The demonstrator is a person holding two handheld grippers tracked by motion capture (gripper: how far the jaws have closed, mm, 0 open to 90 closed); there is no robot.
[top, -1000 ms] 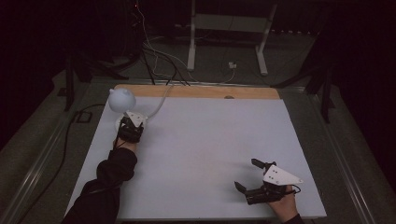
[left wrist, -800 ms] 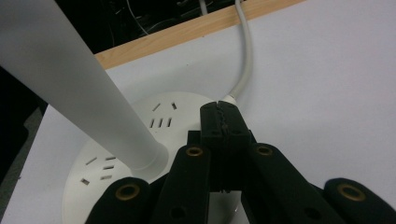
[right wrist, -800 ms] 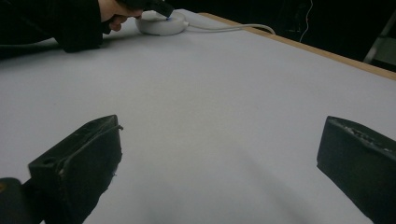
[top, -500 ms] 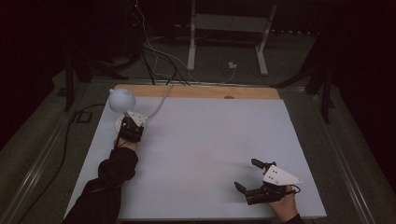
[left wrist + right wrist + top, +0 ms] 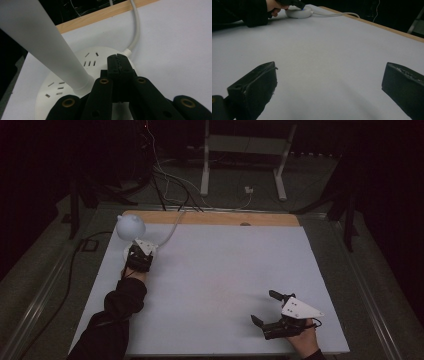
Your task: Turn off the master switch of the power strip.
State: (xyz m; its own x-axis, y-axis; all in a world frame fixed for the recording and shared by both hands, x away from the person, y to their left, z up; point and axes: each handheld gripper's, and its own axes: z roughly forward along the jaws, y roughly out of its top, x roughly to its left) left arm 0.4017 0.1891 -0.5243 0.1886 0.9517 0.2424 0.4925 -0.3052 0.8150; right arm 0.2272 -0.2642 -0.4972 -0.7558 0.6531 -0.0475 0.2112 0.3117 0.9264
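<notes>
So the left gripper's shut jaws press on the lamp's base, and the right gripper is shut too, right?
Not quite. The right gripper is open: the right gripper view shows its jaws wide apart over the bare table. The left gripper is indeed shut, tips on the lamp's base.

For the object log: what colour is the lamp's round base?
White, with small dark slots; the lamp base shows best in the left gripper view.
</notes>
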